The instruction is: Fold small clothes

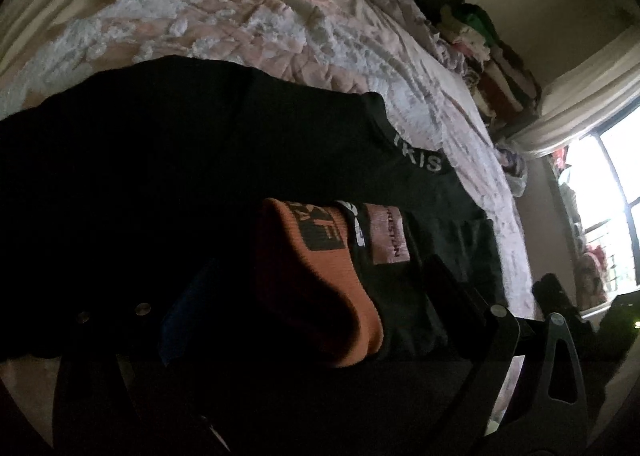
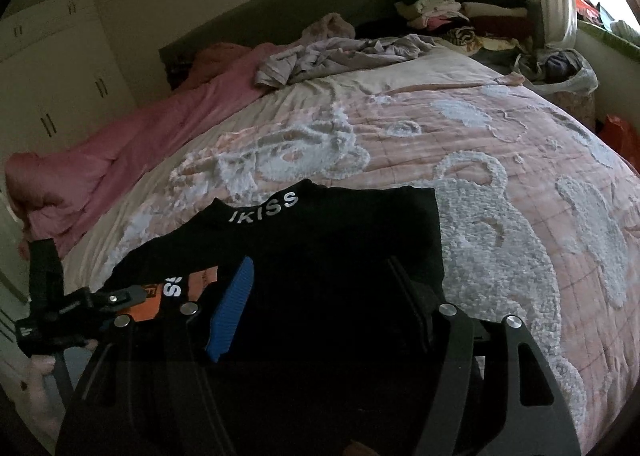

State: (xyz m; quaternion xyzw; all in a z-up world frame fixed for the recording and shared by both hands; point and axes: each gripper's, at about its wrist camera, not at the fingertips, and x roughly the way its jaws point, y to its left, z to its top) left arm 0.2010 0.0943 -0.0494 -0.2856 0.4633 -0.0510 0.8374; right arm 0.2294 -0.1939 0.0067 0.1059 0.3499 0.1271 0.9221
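Black knit fabric makes up the task's thing: a small black garment (image 2: 320,240) with a waistband lettered "IKISS" (image 2: 266,205), lying flat on the quilt (image 2: 500,159) at the near edge of the bed. Judged from its look, it is light, soft and limp. It will sag and drag rather than hold a shape, and it is neither fragile nor notably slippery. Take hold at an edge or corner, pinching the full thickness of the layers; the elastic waistband should give the firmest purchase.

Relative to the right gripper (image 2: 320,296), the garment lies directly under and ahead of the fingers, with the waistband at its far end. The jaws stand apart, straddling the cloth; the blue pad (image 2: 234,312) shows its face clear of the fabric. Nothing appears pinched.

Relative to the left gripper (image 1: 280,320), the black garment (image 1: 180,159) spreads ahead, and an orange-banded piece (image 1: 320,280) sits between the fingers. The view is too dark to tell whether these jaws are pressing on it or slack.

Beyond the garment, ahead of both tools, lie crumpled grey clothing (image 2: 336,55) and a stack of folded clothes (image 2: 464,11).
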